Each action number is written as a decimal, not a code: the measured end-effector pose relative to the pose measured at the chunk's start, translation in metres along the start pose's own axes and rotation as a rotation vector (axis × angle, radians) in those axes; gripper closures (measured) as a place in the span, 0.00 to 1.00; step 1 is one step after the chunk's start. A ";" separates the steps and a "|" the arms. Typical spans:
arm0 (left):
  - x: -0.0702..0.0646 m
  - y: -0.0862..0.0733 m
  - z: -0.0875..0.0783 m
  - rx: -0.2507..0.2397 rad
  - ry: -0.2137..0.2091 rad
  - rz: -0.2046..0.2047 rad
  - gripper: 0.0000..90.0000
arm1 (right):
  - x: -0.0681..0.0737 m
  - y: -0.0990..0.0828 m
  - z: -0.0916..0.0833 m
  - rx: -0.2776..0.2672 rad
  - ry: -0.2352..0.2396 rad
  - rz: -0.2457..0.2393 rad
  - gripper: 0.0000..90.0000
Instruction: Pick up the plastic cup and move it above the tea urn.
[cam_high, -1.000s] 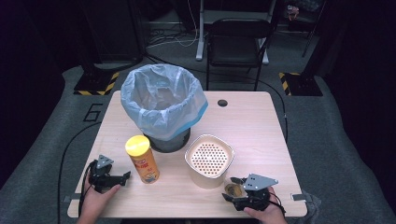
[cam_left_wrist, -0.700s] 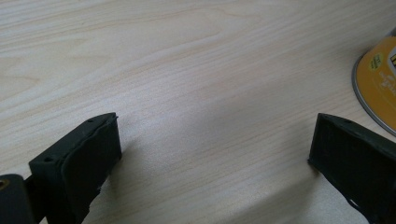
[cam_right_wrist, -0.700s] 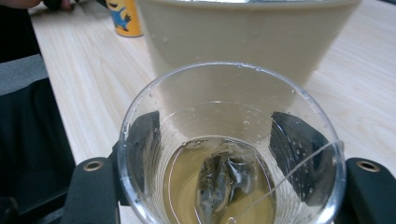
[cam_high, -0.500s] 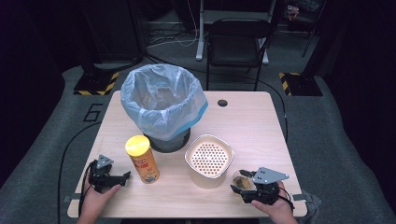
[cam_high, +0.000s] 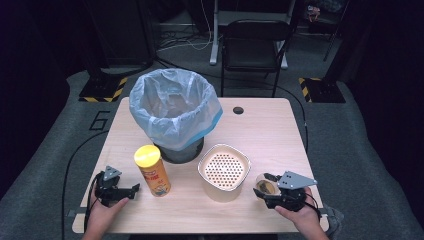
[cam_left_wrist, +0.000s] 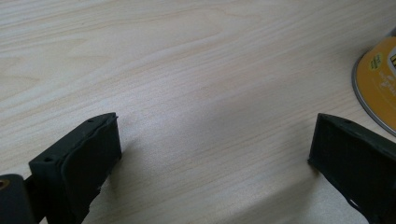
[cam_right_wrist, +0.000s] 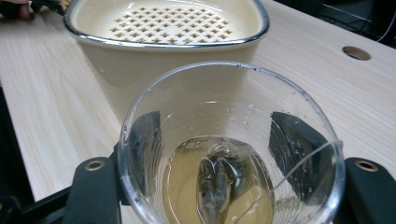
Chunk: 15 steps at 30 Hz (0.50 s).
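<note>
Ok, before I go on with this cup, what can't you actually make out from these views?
- Bin contents: high view, the pale liner blurs whatever is inside.
- Yellow can label: high view, print too small; left gripper view, cut off by the right edge.
- Cup base: right gripper view, cut off by the bottom edge.
- Below the strainer's perforated insert: hidden by the insert itself.

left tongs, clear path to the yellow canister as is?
Likely yes. The left tongs stand open on the table, with the yellow canister upright just beside them and only bare wood between.
</note>
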<state>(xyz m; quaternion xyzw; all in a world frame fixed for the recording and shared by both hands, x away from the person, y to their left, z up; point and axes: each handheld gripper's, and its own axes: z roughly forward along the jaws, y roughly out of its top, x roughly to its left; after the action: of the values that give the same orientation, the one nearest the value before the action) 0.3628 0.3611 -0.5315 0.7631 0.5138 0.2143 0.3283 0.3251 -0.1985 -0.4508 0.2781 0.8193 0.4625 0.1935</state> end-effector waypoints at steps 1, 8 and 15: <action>0.000 0.000 0.000 0.001 -0.001 -0.005 0.02 | -0.001 0.001 -0.001 0.002 -0.003 -0.004 0.38; 0.000 0.000 0.000 0.001 -0.001 -0.004 0.02 | -0.012 0.007 -0.003 -0.002 -0.032 0.008 0.38; 0.000 0.000 0.000 0.001 -0.001 -0.004 0.02 | -0.019 0.015 -0.005 -0.001 -0.045 0.008 0.38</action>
<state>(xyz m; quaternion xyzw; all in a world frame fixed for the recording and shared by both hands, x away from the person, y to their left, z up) 0.3626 0.3609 -0.5315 0.7623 0.5152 0.2131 0.3287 0.3414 -0.2078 -0.4346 0.2917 0.8135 0.4572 0.2102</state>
